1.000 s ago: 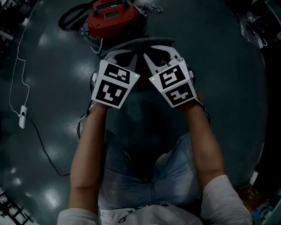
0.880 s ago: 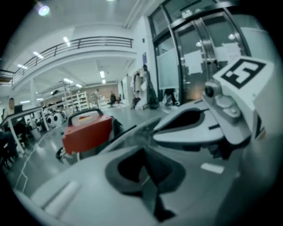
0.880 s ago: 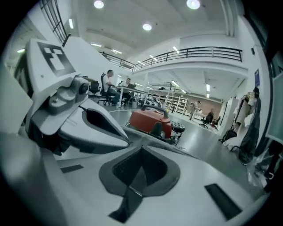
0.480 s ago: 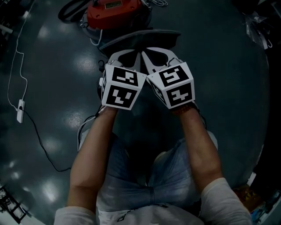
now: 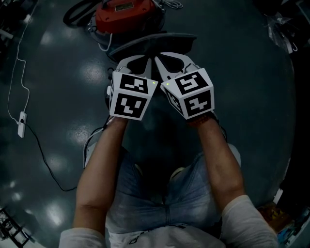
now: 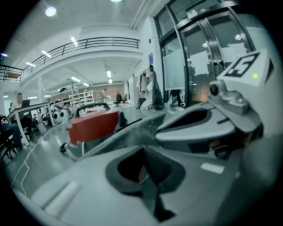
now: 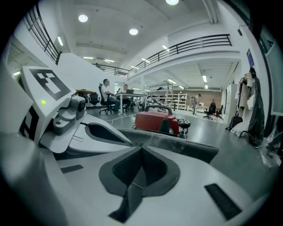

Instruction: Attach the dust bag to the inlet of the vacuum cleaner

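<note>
Currently, the dust bag (image 5: 145, 44) hangs as a flat grey strip above the floor, just in front of the red vacuum cleaner (image 5: 127, 14) and not yet joined to it. Both tools grip its near edge side by side. The left gripper (image 5: 137, 59) has its jaws closed with the fabric pinched between them, and the right gripper (image 5: 170, 55) is clamped on the same edge in the same way. The right gripper view shows the dust bag (image 7: 185, 148) running across just beyond the closed tips, with the vacuum cleaner (image 7: 157, 120) behind it.

The inlet cannot be made out in any view. Locate it first, then bring the bag's collar square to it, advancing both tools together so the edge stays level and taut. An uneven push would likely fold the fabric or skew the opening.

Compared with a second ago, the two marker cubes have drawn closer together and the bag sits slightly nearer the machine. The grasp is unchanged. A power strip (image 5: 20, 123) and its cable lie well apart to the left.
</note>
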Available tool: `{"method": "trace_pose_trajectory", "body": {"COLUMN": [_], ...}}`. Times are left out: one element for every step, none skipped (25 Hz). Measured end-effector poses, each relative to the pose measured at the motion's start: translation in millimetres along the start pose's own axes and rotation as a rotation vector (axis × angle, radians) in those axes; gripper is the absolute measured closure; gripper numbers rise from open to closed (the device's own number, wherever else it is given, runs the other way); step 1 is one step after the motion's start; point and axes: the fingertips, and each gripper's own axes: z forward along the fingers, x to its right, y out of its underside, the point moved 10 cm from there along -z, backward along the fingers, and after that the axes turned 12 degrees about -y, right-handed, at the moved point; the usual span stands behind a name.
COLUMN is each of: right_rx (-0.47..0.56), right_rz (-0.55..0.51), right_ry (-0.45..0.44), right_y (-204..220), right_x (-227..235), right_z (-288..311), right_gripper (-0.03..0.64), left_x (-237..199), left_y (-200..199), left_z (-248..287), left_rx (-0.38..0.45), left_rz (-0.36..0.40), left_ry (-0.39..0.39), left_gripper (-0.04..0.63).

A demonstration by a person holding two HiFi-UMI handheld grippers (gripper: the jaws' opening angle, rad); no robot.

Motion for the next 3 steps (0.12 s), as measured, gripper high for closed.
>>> {"method": "trace_pose_trajectory", "body": {"right_rx": [-0.003,-0.006,-0.009], "right_rz": [-0.001,-0.001,-0.001], "right_ry": [-0.001,-0.001,-0.001], "right_y": [1.1,2.3,3.5], "right_x": [-1.1,-2.1,-2.9], "right_z": [0.3,0.5,0.7], "right_gripper": [0.606,0.606,0.606], "left_x": [0.2,0.3,0.5], "left_y": [0.7,1.5,2.3], "left_z": [-0.1,-0.3,-0.4], "left_rx": [0.000,-0.002,-0.003], "left_rz": [-0.001,-0.002,-0.003], "left_ry": [0.001,0.002,0.003], "left_gripper": [0.592,0.592,0.592]}}
